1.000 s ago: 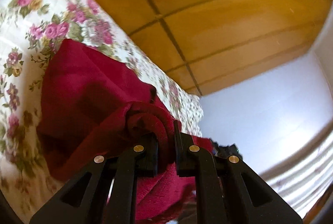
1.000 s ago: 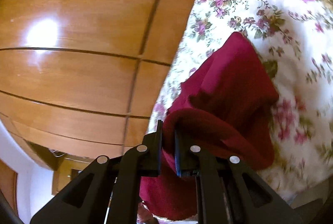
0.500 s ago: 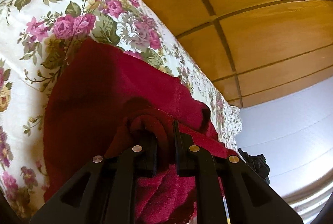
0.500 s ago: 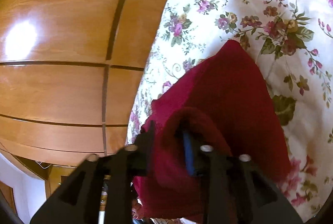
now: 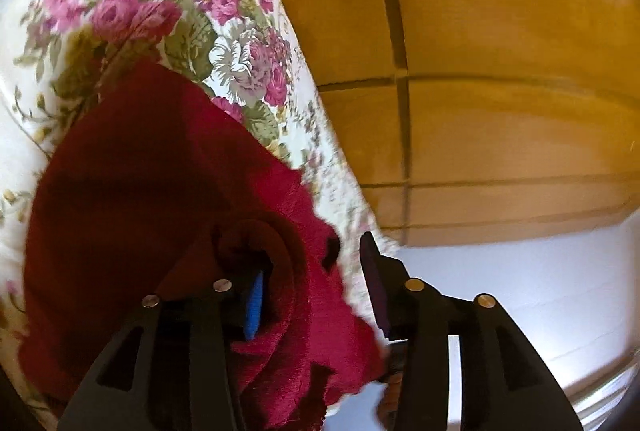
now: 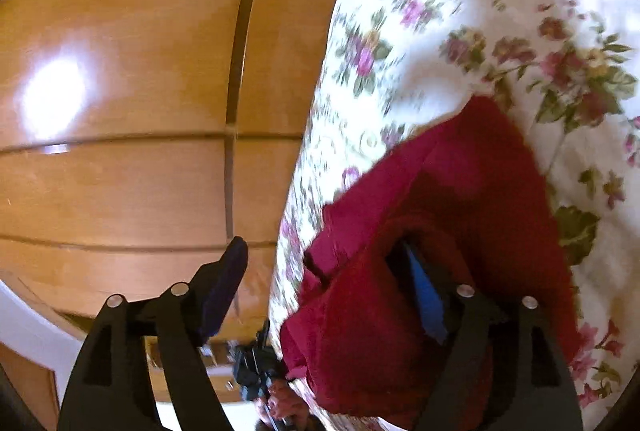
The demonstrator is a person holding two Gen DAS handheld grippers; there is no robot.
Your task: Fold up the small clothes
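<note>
A dark red cloth lies on the flowered bed cover, its near edge bunched up. My left gripper is open; the cloth's fold drapes over the left finger and lies loose between the jaws. In the right wrist view the same red cloth lies on the cover. My right gripper is open wide; its right finger is tucked into the cloth's fold, its left finger is free in the air.
Wooden wardrobe panels stand beyond the bed's edge, also in the right wrist view. A white wall lies further off. The other gripper and hand show low in the right wrist view.
Both grippers were shut on the red cloth's edge and have opened. The cloth has come down onto the bed cover and now hangs loose over one finger of each.
</note>
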